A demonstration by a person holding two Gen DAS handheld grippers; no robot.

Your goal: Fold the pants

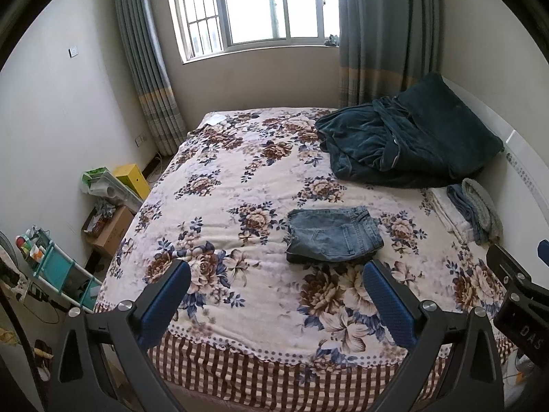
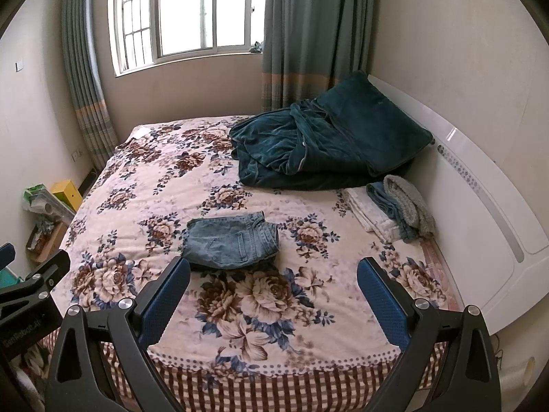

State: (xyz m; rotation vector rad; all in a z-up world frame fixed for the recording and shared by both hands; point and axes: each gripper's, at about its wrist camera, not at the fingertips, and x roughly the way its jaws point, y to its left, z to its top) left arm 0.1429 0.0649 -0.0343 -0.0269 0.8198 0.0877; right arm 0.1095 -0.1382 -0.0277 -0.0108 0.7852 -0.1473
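Note:
A pair of blue jeans lies folded into a compact rectangle on the floral bedspread, a back pocket facing up. It also shows in the right wrist view. My left gripper is open and empty, held above the near edge of the bed, just short of the jeans. My right gripper is open and empty too, near the bed's front edge, with the jeans just beyond its left finger. Neither gripper touches the jeans.
A dark teal blanket and pillow are heaped at the far right of the bed. A small stack of folded laundry lies by the white headboard. Boxes and a teal rack stand on the floor at left.

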